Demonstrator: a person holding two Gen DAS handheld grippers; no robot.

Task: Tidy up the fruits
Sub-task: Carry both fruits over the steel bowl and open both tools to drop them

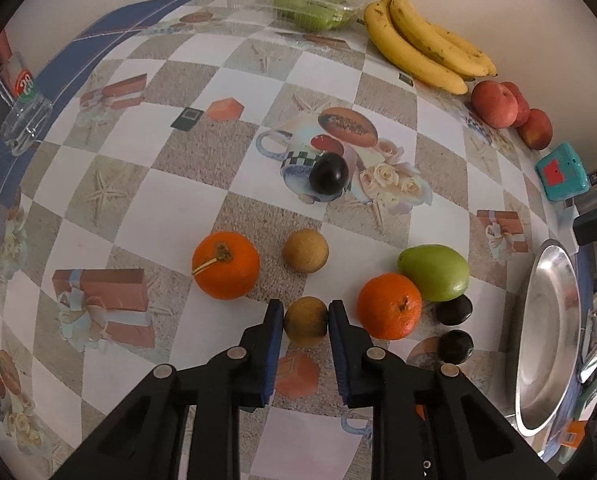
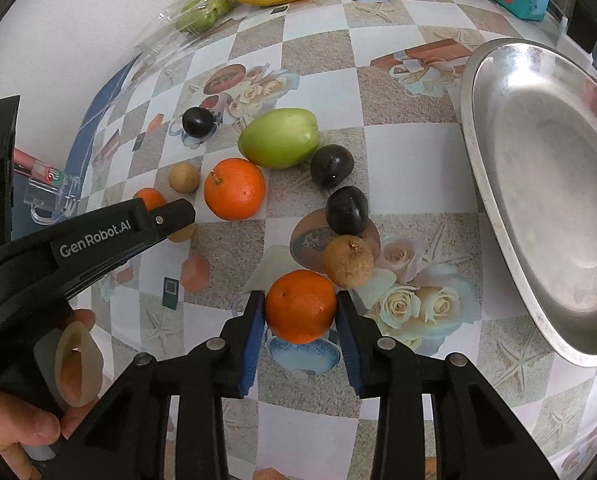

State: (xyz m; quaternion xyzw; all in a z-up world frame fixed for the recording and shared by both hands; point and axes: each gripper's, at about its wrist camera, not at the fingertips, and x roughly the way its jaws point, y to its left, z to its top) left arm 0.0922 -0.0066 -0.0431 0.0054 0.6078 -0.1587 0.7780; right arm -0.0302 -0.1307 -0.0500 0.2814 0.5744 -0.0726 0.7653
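In the left wrist view my left gripper is shut on a small round brown fruit that rests on the patterned tablecloth, a blue pad pressing each side. The right wrist view shows my right gripper shut on an orange, which also sits on the cloth. There the left gripper reaches in from the left and mostly hides its brown fruit. Another brown fruit touches the held orange's far right side.
Loose on the cloth lie two more oranges, a green mango, a brown fruit and three dark plums. A steel plate is at the right. Bananas and peaches line the wall.
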